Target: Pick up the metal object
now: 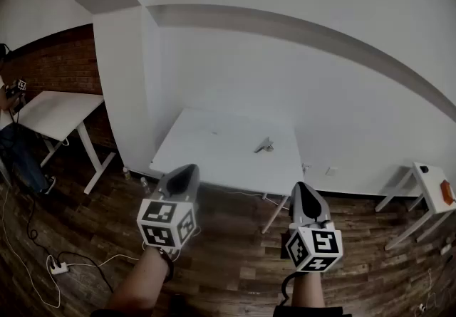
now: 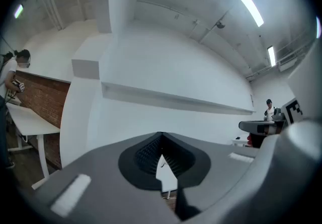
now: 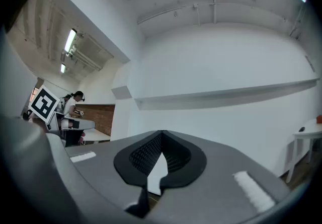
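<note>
Metal object (image 1: 265,145) on the table (image 1: 206,159), out of reach
It lies well beyond the left tongs (image 1: 187,169) and right tongs (image 1: 303,187); both are clenched, empty, short of the table.

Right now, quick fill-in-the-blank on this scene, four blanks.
1. The metal object lies on the ___ table.
2. The jaws of the right gripper are ___ (open/shut).
3. The jaws of the left gripper hold ___ (something/nothing).
4. The floor around the table is ___ (wooden/tiled).
Missing: white; shut; nothing; wooden.
</note>
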